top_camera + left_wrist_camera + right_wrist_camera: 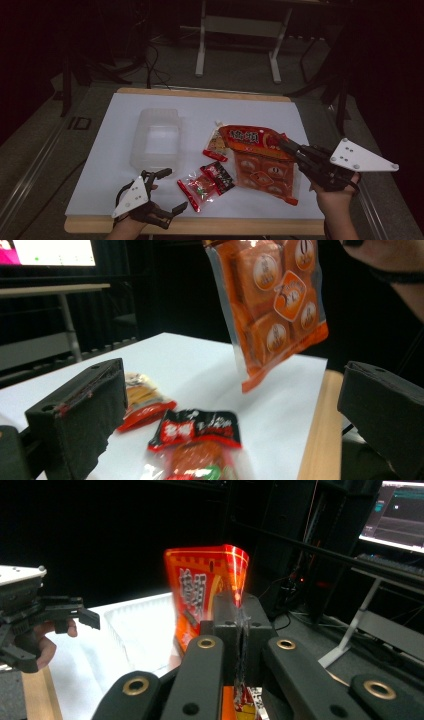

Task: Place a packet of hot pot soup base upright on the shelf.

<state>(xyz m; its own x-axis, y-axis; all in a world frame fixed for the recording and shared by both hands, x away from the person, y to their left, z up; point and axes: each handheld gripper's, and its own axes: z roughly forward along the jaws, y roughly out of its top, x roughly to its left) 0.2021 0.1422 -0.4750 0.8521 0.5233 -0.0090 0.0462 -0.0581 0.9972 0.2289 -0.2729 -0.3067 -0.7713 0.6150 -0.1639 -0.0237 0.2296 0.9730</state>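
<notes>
high view: right hand-held gripper (286, 145) pinches orange snack bag (260, 162), lifted.

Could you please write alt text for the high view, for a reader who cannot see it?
The right gripper holds a large orange snack bag lifted over a white table. Three small snack packets lie beside a clear plastic container, and the left gripper waits open near the front edge.

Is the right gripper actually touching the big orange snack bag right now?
Touching. In the right gripper view the right gripper has its jaws pinched shut on the edge of the orange snack bag, no gap either side.
</notes>
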